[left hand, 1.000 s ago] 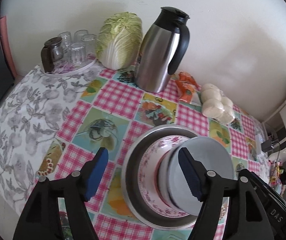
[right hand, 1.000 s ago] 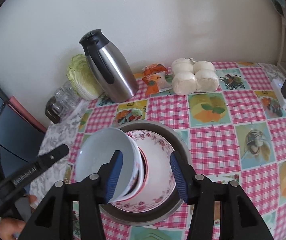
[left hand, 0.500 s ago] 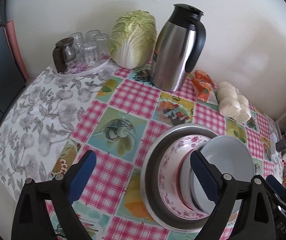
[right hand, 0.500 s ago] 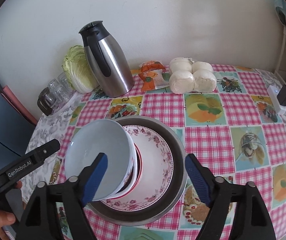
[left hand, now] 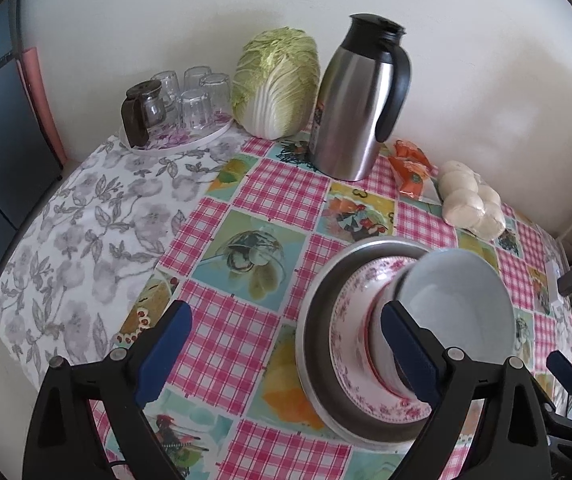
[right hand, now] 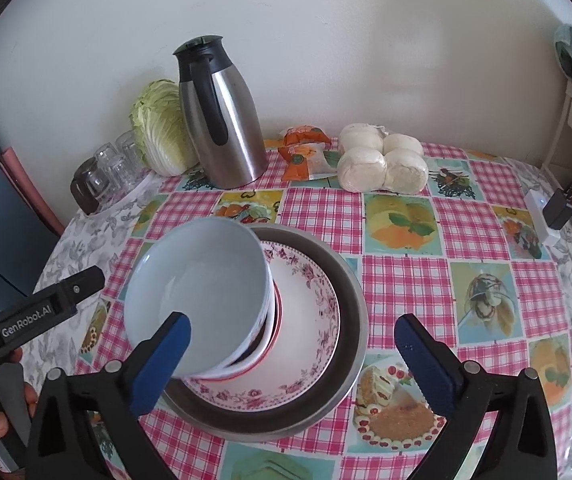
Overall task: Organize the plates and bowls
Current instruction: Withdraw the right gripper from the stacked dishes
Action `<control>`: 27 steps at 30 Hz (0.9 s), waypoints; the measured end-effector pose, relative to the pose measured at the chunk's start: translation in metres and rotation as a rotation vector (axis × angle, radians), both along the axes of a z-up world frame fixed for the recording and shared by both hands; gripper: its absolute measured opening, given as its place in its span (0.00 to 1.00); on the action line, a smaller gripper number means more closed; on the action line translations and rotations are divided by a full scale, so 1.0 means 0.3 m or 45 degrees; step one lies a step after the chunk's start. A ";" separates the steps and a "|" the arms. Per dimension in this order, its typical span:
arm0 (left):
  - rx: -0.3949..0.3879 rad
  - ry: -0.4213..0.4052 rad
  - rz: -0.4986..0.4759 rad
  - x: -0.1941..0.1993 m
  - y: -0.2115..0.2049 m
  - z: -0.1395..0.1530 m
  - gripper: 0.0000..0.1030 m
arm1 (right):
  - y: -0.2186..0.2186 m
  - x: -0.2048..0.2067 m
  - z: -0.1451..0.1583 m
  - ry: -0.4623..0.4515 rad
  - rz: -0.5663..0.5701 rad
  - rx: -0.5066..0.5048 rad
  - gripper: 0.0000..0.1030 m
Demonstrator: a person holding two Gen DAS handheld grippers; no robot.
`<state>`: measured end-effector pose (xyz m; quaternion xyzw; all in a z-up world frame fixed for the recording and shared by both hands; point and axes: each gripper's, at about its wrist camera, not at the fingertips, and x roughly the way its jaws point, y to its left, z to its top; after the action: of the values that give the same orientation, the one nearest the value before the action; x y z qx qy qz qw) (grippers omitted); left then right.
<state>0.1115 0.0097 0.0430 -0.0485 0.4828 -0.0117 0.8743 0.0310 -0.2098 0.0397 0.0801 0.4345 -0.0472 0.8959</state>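
Note:
A stack stands on the checked tablecloth: a metal basin [right hand: 350, 304] holds a white plate with a pink flower rim [right hand: 314, 320], and on it sit nested bowls topped by a pale blue-grey bowl [right hand: 201, 284]. The same stack shows in the left wrist view: basin [left hand: 318, 344], plate [left hand: 350, 340], top bowl [left hand: 458, 304]. My left gripper [left hand: 286, 352] is open and empty, to the left of the stack. My right gripper [right hand: 294, 356] is open and empty, in front of the stack, its left finger before the bowl.
A steel jug [right hand: 225, 120], a cabbage [right hand: 157, 128], a tray of glasses [left hand: 177, 108], an orange packet [right hand: 306, 156] and a bag of white buns [right hand: 382, 164] stand along the back wall. A power strip [right hand: 542, 216] lies at the right edge.
Both grippers opened wider and drew back from the stack. The bowls stay nested on the plate, no longer between the right fingers.

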 end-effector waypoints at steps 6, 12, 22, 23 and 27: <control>0.085 -0.045 -0.063 -0.101 -0.037 0.000 0.93 | 0.013 -0.072 0.003 -0.014 0.003 -0.014 1.00; 0.120 -0.067 -0.116 -0.190 -0.051 -0.030 0.93 | -0.016 -0.151 -0.026 -0.003 -0.025 -0.007 1.00; 0.157 -0.068 -0.210 -0.265 -0.091 -0.071 0.93 | -0.048 -0.237 -0.069 0.031 -0.064 -0.013 1.00; 0.145 -0.073 -0.207 -0.267 -0.087 -0.067 0.93 | -0.048 -0.242 -0.072 0.037 -0.065 -0.015 1.00; 0.174 -0.086 -0.194 -0.274 -0.079 -0.067 0.93 | -0.051 -0.257 -0.093 0.069 -0.070 -0.029 1.00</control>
<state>0.0293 -0.0140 0.0229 0.0487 0.4548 -0.0469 0.8880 -0.0460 -0.2251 0.0119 0.0805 0.4558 -0.0789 0.8829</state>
